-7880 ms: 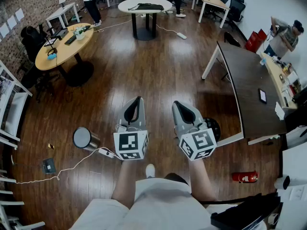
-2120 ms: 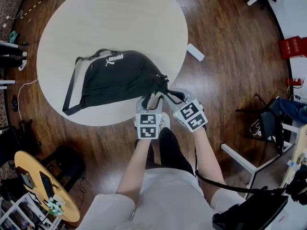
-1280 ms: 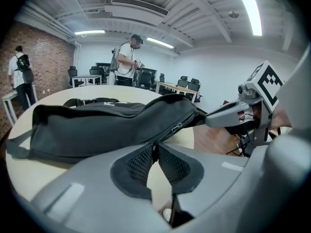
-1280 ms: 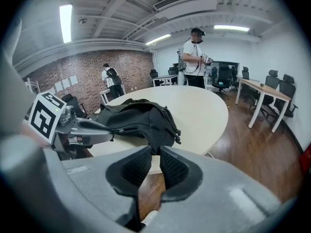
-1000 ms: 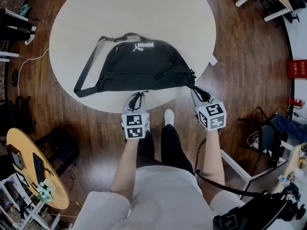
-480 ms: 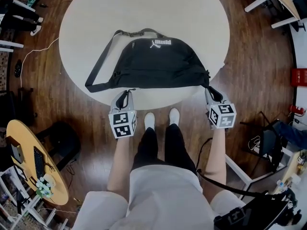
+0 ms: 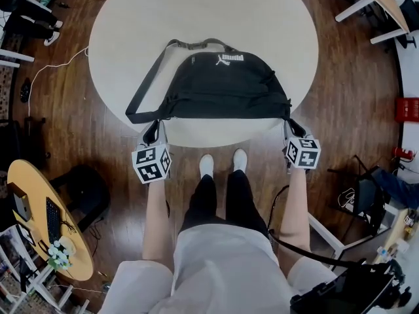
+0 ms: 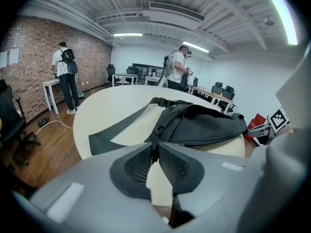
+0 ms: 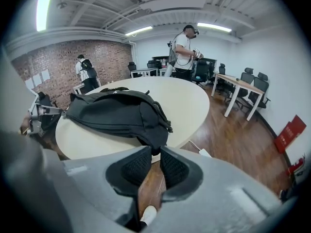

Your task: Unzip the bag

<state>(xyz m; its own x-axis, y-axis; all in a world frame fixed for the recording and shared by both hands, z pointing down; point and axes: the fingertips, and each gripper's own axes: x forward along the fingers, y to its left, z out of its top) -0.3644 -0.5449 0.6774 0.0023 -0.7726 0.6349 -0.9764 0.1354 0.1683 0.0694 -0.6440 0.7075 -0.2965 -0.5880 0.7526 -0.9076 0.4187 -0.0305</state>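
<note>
Dark wooden floorboards surround a round, pale worktop (image 7: pixel 196 5). On it lies a black fabric waist bag (image 7: pixel 226 87), stretched lengthwise along the near edge. The bag's white logo (image 7: pixel 230 59) faces the far edge. Its black webbing strap (image 7: pixel 147 84) loops from the far side of the bag out toward the near-left edge, lying flat on the worktop.

The left claw (image 7: pixel 155 129) sits at the near-left edge. In the left gripper view its jaws are pressed almost together (image 8: pixel 156 147) on a small dark piece at the bag's (image 8: pixel 204 125) left end. Whether that piece is the zip pull cannot be told. The right claw (image 7: pixel 291 126) sits at the near-right edge, just off the rim. In the right gripper view its jaws (image 9: pixel 153 152) pinch the drooping right tip of the bag (image 9: pixel 121 113), which hangs past the edge of the worktop (image 9: pixel 189 106).

The bag is held taut between the two claws. No view shows its inside, so its contents cannot be told, nor whether the zip stands open.

Below the near edge, the person's two white shoes (image 7: pixel 207 165) stand on the floor. In the gripper views, other people (image 9: pixel 184 50) stand at desks beyond the far edge, in front of a red brick wall (image 8: pixel 29 67).
</note>
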